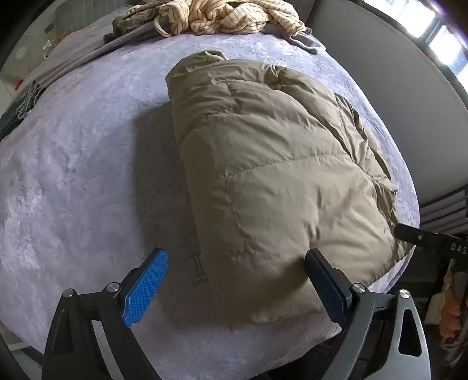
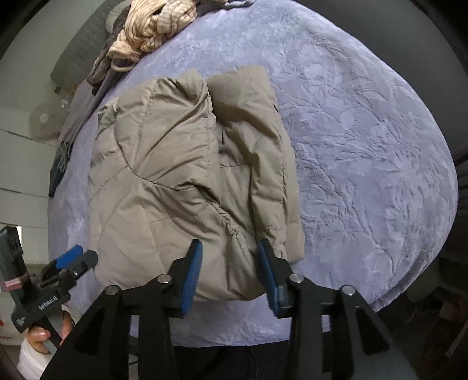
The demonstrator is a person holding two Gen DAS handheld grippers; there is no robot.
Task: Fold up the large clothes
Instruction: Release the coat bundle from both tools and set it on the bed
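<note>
A khaki quilted puffer jacket lies folded into a thick bundle on the lavender bedspread. My left gripper is open wide, and the jacket's near corner lies below and between its blue pads without touching them. In the right wrist view the jacket shows a sleeve folded along its right side. My right gripper hovers over the near hem, with its jaws apart and no pad pressing on the cloth. A hand holds the left gripper at the bed's left edge.
A heap of cream striped clothing and grey garments lies at the far end of the bed. A dark item sits at the left edge. A bright window is at the upper right. Bare bedspread spreads right of the jacket.
</note>
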